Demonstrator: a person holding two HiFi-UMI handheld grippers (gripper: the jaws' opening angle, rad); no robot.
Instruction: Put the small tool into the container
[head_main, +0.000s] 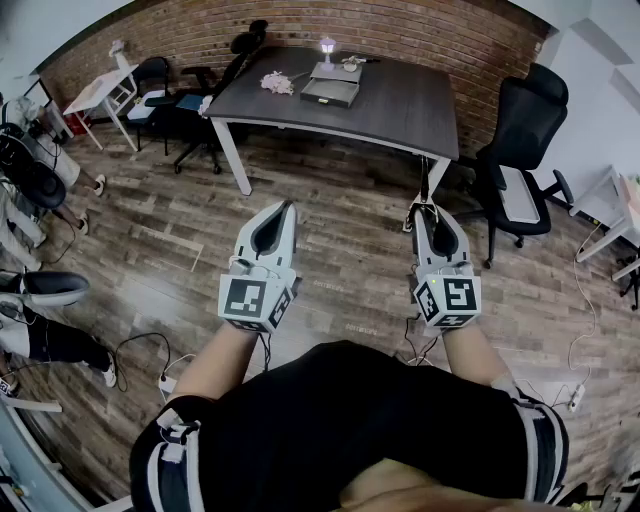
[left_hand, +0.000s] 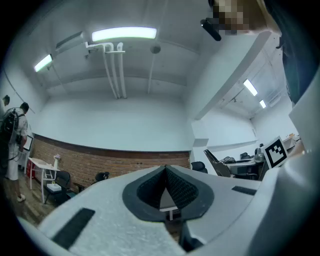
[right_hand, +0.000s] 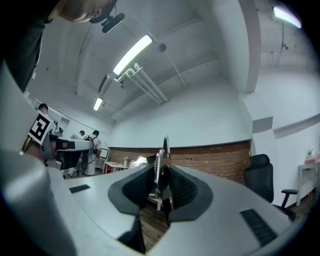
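I see the small tool (right_hand: 161, 167) pinched in my right gripper (right_hand: 161, 186). It is a thin strip of bright metal standing upright between the two dark pads, and its upper end pokes out above them. The jaws are closed on it from both sides. In the head view the right gripper (head_main: 437, 215) is held out over the wooden floor (head_main: 340, 250), well short of the bench (head_main: 400, 110) and pointing toward its right front leg.

My left gripper (left_hand: 165, 172) has its pads meeting at the tips with nothing between them. In the head view the left gripper (head_main: 283, 208) sits level with the right one, also short of the bench and aimed at its left half.

The container (head_main: 330, 93), a shallow dark tray, lies on the far middle of the bench. A small lamp (head_main: 327, 47) stands just behind it, and a crumpled white thing (head_main: 277, 83) lies to its left, near the bench's far left corner. A black office chair (head_main: 520, 150) stands off the bench's right end. A brick wall (head_main: 400, 30) runs behind the bench.
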